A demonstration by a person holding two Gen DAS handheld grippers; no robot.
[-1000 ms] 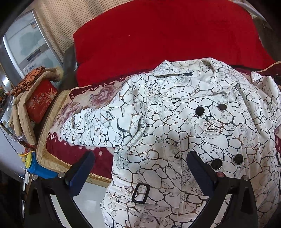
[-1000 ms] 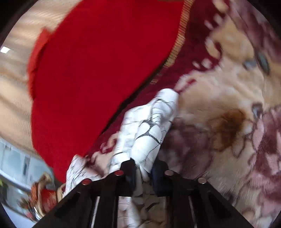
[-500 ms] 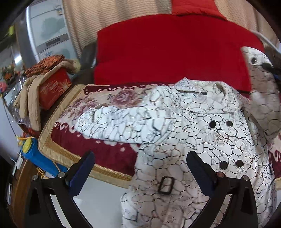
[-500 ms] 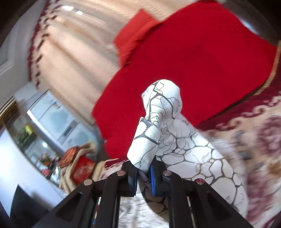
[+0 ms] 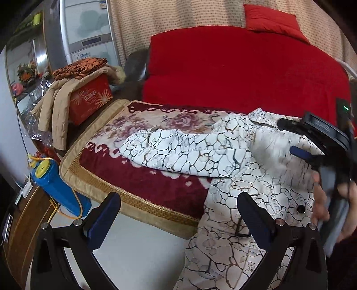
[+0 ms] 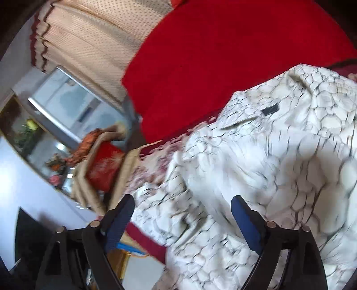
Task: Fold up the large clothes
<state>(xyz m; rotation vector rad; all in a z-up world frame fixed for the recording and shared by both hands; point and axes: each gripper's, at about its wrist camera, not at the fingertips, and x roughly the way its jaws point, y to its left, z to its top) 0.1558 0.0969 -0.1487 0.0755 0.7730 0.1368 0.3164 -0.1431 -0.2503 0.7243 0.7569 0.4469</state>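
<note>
While the big red sofa [image 5: 234, 73] fills the back of the room, a flowery blanket [image 5: 142, 176] covers its seat, and the white coat [image 5: 234, 156] with dark crackle lines lies on that blanket. One sleeve [image 5: 174, 151] of the coat stretches out flat toward the blanket's gold edge. The coat's bottom part hangs down over the front edge of the blanket, with a dark buckle [image 5: 242, 229] on it. A red pillow [image 5: 272, 20] sits on top of the sofa's back. Beside the sofa's arm stands a red box [image 5: 91, 100], with a tan jacket [image 5: 55, 107] draped over it and an orange cloth [image 5: 80, 68] on top. A blue bottle [image 5: 60, 189] with a yellow lid sits near the blanket's corner.

The left gripper [image 5: 178, 212] is spread wide with nothing in it, close to the coat's hanging part. The right gripper [image 6: 183, 209] is also spread wide and holds nothing; it hangs just over the coat [image 6: 279, 156], though that view is blurry. From the left view, the right hand [image 5: 334, 200] shows at the coat's far side.
</note>
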